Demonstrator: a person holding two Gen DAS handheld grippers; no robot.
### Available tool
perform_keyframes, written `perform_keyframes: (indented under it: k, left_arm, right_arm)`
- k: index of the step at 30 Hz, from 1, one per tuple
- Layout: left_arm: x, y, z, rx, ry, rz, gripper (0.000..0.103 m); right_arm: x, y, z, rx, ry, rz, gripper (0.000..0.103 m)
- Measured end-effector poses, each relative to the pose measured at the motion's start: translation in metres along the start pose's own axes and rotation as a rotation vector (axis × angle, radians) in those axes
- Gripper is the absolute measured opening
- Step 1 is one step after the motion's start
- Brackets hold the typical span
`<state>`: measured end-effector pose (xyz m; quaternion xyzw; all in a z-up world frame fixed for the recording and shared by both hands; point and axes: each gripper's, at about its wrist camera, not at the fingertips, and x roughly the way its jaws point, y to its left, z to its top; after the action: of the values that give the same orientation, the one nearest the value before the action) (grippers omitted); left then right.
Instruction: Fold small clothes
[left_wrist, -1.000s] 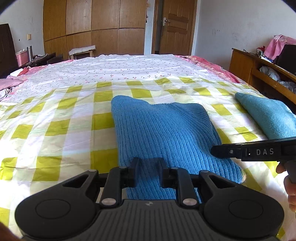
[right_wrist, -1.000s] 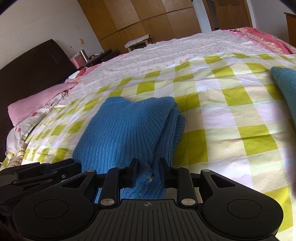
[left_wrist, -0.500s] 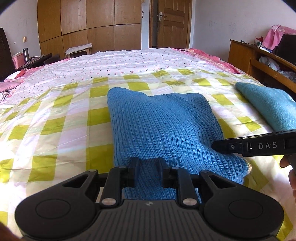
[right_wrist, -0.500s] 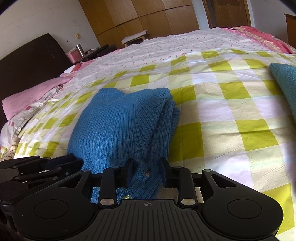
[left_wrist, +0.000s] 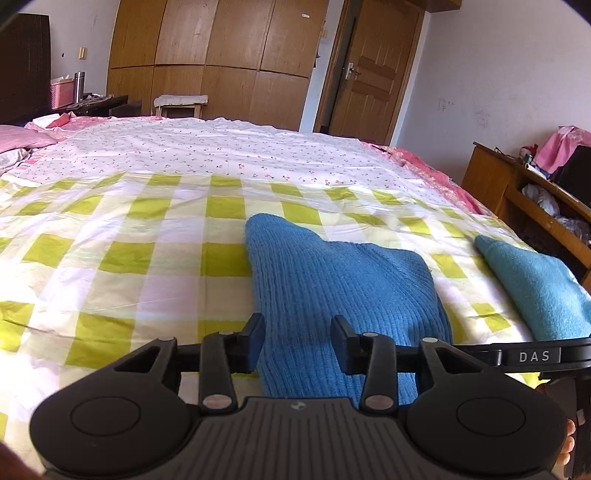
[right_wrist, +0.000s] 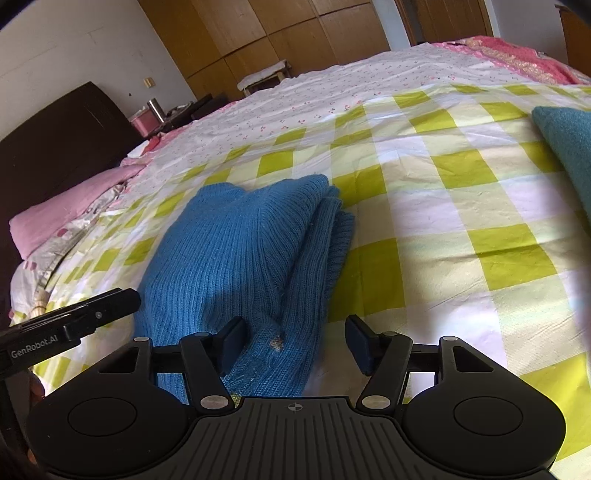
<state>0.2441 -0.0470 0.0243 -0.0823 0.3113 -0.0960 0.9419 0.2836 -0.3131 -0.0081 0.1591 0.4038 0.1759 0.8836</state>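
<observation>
Lying at far left against the dark headboard (right_wrist: 55, 147): a pink pillow (right_wrist: 59, 214), at the edge of the bed.

Spreading across the bed: a yellow-and-white checked sheet (left_wrist: 129, 254), with a small-flowered white sheet (left_wrist: 221, 151) beyond it.

Reaching in low at the left of the right wrist view: the left tool (left_wrist: 297, 341), just beside the near left edge of the folded blue knit sweater (left_wrist: 343, 284). Jaws having just been opening, now standing apart and pressing on nothing; near edge of the sweater lying between them, the left finger (left_wrist: 255, 341) off the cloth over the sheet, the right finger (left_wrist: 341, 343) over the knit.

Resting flat near the middle of the checked sheet: the sweater, folded into a thick stack, layered edges showing along its right side (right_wrist: 325, 240).

Sitting at the sweater's near right corner: the right tool (right_wrist: 293, 343). Jaws having just been opening as well, now spread wide and clamping nothing; the corner of the sweater lying between them, nearer the left finger (right_wrist: 231, 341), the right finger (right_wrist: 360, 343) over bare sheet.

Lying well apart further right on the same sheet: a folded teal garment (left_wrist: 535, 288).

Standing at far right beside the bed: a wooden cabinet (left_wrist: 487, 181) with pink cloth (left_wrist: 561, 147) piled on top.
</observation>
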Motion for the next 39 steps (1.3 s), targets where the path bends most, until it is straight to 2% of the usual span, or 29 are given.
perform_keyframes:
  k: [4, 13, 17, 18, 20, 22, 24, 31, 36, 39]
  left_arm:
    - [0.015, 0.014, -0.002, -0.056, 0.046, -0.031, 0.046]
    - [0.026, 0.029, -0.004, -0.137, 0.071, -0.141, 0.049]
    - [0.03, 0.029, -0.008, -0.163, 0.082, -0.146, 0.051]
    - [0.03, 0.028, -0.009, -0.159, 0.082, -0.144, 0.051]
    - [0.029, 0.024, -0.01, -0.139, 0.091, -0.137, 0.051]
    - [0.026, 0.021, -0.011, -0.12, 0.1, -0.131, 0.05]
    - [0.023, 0.017, -0.014, -0.094, 0.104, -0.125, 0.05]
    - [-0.008, 0.005, -0.032, -0.039, 0.151, -0.162, 0.049]
    - [-0.043, -0.013, -0.063, 0.065, 0.199, -0.202, 0.05]
    - [-0.06, -0.021, -0.073, 0.123, 0.196, -0.204, 0.05]
  right_arm:
    - [0.005, -0.005, -0.002, 0.046, 0.013, 0.041, 0.06]
    - [0.014, -0.023, 0.0, 0.201, 0.044, 0.187, 0.063]
    - [0.019, -0.015, -0.003, 0.185, 0.033, 0.175, 0.064]
    - [0.019, -0.011, -0.004, 0.169, 0.032, 0.156, 0.061]
    - [0.02, -0.005, -0.005, 0.137, 0.037, 0.119, 0.048]
    - [0.02, -0.004, -0.007, 0.142, 0.046, 0.117, 0.035]
    - [0.019, -0.005, -0.01, 0.159, 0.056, 0.126, 0.031]
    - [-0.005, -0.001, -0.024, 0.144, 0.109, 0.115, 0.027]
    - [-0.043, -0.002, -0.058, 0.113, 0.173, 0.107, 0.027]
    - [-0.061, -0.004, -0.073, 0.114, 0.186, 0.106, 0.031]
